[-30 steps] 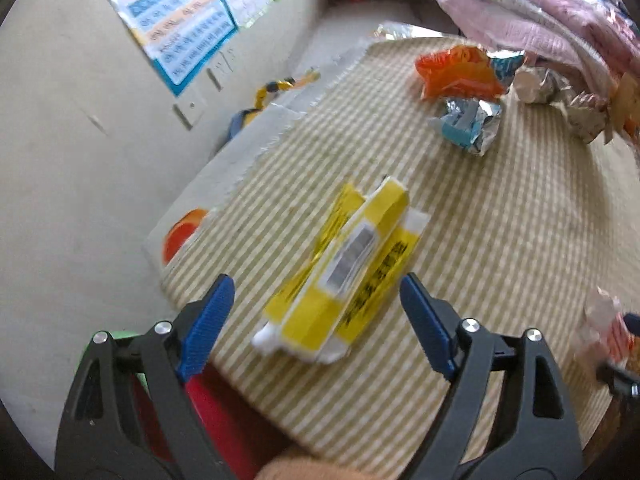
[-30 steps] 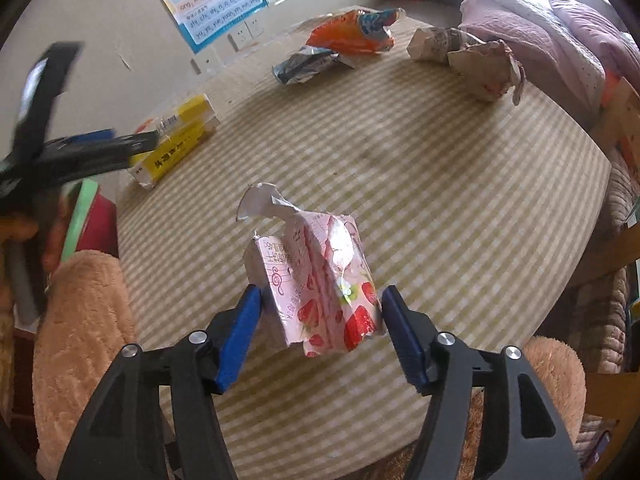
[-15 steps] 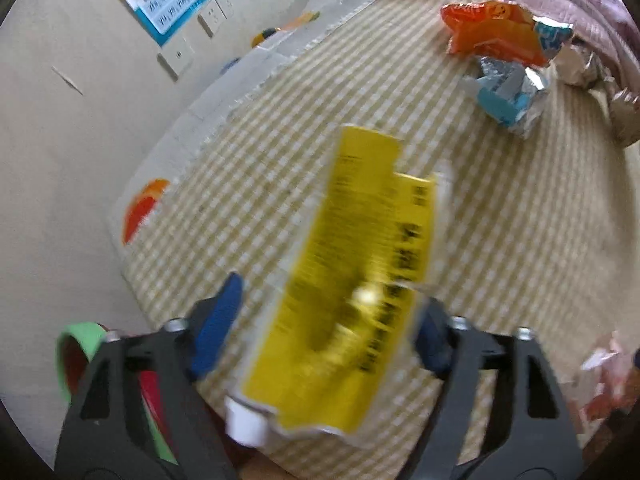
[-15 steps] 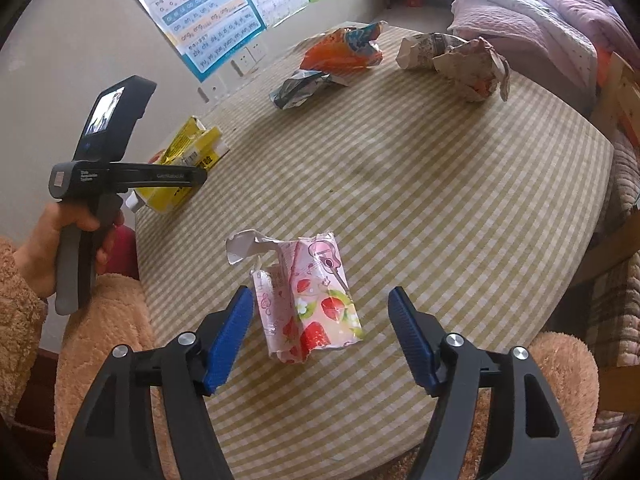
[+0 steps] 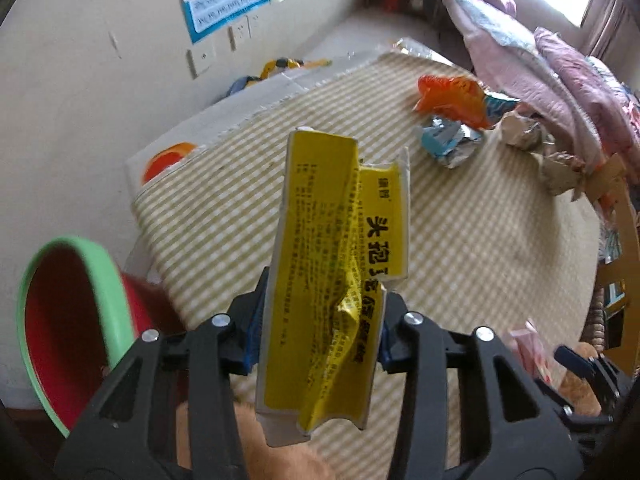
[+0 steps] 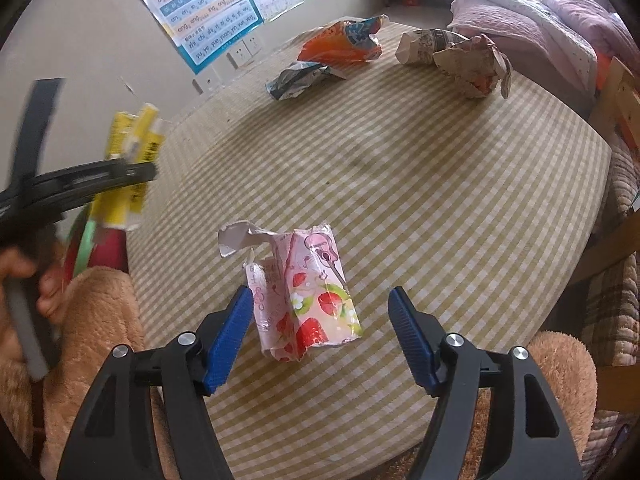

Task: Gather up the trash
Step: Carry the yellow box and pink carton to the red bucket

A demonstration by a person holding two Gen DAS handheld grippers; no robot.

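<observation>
My left gripper [image 5: 320, 328] is shut on a crushed yellow box [image 5: 336, 272] and holds it upright above the table's near left edge. It also shows in the right wrist view [image 6: 128, 168]. A red bin with a green rim [image 5: 68, 320] stands on the floor to the lower left. My right gripper [image 6: 320, 320] is open, its fingers either side of a crumpled pink strawberry carton [image 6: 304, 300] lying on the checked tablecloth [image 6: 440, 200].
Far side of the table holds an orange snack bag [image 6: 340, 40], a silver-blue wrapper [image 6: 300, 80] and crumpled paper [image 6: 464, 64]. A wall with posters [image 6: 208, 4] is at left, bedding [image 6: 532, 8] behind, a wooden chair [image 6: 616, 92] at right.
The left gripper closed on the yellow box and lifted it off the table toward the bin side. The right gripper opened around the pink carton, which now rests on the cloth.
</observation>
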